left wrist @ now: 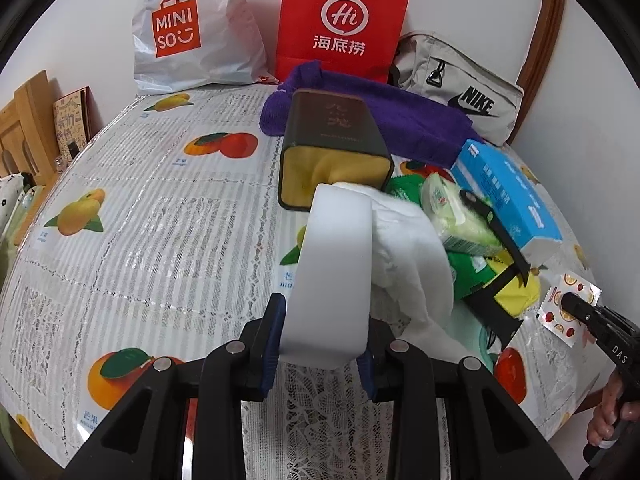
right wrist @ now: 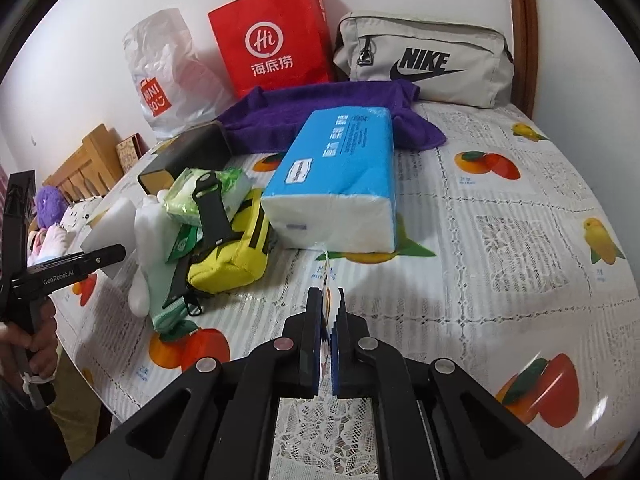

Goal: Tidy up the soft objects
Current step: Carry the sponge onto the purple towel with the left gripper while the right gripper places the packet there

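- Left gripper [left wrist: 322, 334]: clamped on a white sponge block [left wrist: 334, 272], which stands up between its pads and leans forward over the desk [left wrist: 160, 216].
- The sponge's far end points toward the open mouth of a dark box [left wrist: 334, 148] lying on its side, yellow inside; sponge and box appear near, contact cannot be told.
- Just right of the sponge lies a white cloth [left wrist: 412, 256], beside a green packet [left wrist: 456, 216], a yellow pouch [left wrist: 516, 296] and a blue tissue pack [left wrist: 508, 196].
- Right gripper [right wrist: 329, 320]: pads together on a thin fruit-print sachet [right wrist: 327, 292], held edge-on between them above the desk, just in front of the tissue pack.
- In the left view, the sachet shows at the right gripper's tip, near the desk's right edge, beside the yellow pouch.
- A purple towel [right wrist: 320, 112] lies behind the pile, well apart from both grippers.
- Against the wall: red bag [right wrist: 272, 40], white bag [left wrist: 192, 36], grey pouch [right wrist: 424, 64].
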Demonstrator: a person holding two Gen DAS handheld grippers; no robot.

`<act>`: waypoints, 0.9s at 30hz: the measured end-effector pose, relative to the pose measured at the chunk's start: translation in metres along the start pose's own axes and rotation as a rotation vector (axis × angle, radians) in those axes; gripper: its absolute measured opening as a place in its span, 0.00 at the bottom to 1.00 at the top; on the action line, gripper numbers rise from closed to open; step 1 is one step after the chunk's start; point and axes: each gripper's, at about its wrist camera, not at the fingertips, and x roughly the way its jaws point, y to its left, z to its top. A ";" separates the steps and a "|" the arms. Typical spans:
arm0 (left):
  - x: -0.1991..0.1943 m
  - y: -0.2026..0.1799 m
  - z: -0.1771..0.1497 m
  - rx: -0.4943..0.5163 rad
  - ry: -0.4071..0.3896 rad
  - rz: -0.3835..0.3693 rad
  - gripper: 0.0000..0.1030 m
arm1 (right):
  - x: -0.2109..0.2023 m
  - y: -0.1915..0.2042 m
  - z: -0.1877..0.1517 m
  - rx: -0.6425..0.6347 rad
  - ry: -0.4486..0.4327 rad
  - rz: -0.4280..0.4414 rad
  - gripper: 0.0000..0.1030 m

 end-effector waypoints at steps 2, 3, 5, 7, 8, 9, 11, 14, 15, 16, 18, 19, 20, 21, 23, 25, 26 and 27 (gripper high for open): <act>-0.004 0.000 0.005 -0.002 0.004 -0.015 0.30 | -0.001 0.001 0.005 0.001 0.007 0.000 0.04; -0.006 0.000 0.007 0.001 0.004 -0.016 0.30 | -0.003 0.002 0.008 -0.005 0.007 0.000 0.04; -0.014 -0.002 0.013 0.010 -0.009 -0.014 0.30 | -0.007 0.005 0.015 -0.018 0.001 0.010 0.04; -0.019 -0.003 0.018 0.009 -0.016 -0.009 0.30 | -0.012 0.007 0.021 -0.023 -0.010 0.021 0.04; -0.023 -0.003 0.022 0.008 -0.017 -0.010 0.30 | -0.014 0.008 0.025 -0.022 -0.012 0.031 0.04; -0.025 -0.003 0.025 0.008 -0.019 -0.016 0.30 | -0.016 0.009 0.028 -0.023 -0.016 0.038 0.04; -0.029 -0.003 0.031 0.007 -0.022 -0.026 0.30 | -0.018 0.011 0.036 -0.026 -0.024 0.048 0.04; -0.037 -0.004 0.041 0.009 -0.031 -0.033 0.30 | -0.022 0.014 0.048 -0.035 -0.036 0.067 0.04; -0.038 -0.004 0.043 0.012 -0.033 -0.031 0.30 | -0.022 0.014 0.051 -0.036 -0.039 0.070 0.04; -0.040 -0.005 0.046 0.016 -0.038 -0.028 0.30 | -0.023 0.015 0.056 -0.038 -0.042 0.078 0.04; -0.043 -0.005 0.053 0.014 -0.046 -0.039 0.30 | -0.023 0.016 0.062 -0.042 -0.043 0.086 0.04; -0.044 -0.005 0.056 0.009 -0.041 -0.058 0.30 | -0.023 0.016 0.066 -0.046 -0.046 0.084 0.04; -0.045 -0.004 0.061 -0.002 -0.040 -0.085 0.30 | -0.022 0.017 0.070 -0.049 -0.047 0.083 0.04; -0.046 -0.004 0.064 -0.004 -0.043 -0.088 0.30 | -0.022 0.017 0.074 -0.051 -0.047 0.086 0.04; -0.047 -0.006 0.073 0.008 -0.055 -0.072 0.30 | -0.021 0.017 0.083 -0.055 -0.054 0.085 0.04; -0.046 -0.007 0.082 0.012 -0.059 -0.070 0.30 | -0.020 0.017 0.094 -0.059 -0.065 0.086 0.04; -0.046 -0.008 0.086 0.013 -0.062 -0.067 0.30 | -0.020 0.017 0.099 -0.060 -0.067 0.086 0.04; -0.045 -0.008 0.089 0.015 -0.066 -0.064 0.30 | -0.018 0.017 0.104 -0.062 -0.068 0.082 0.04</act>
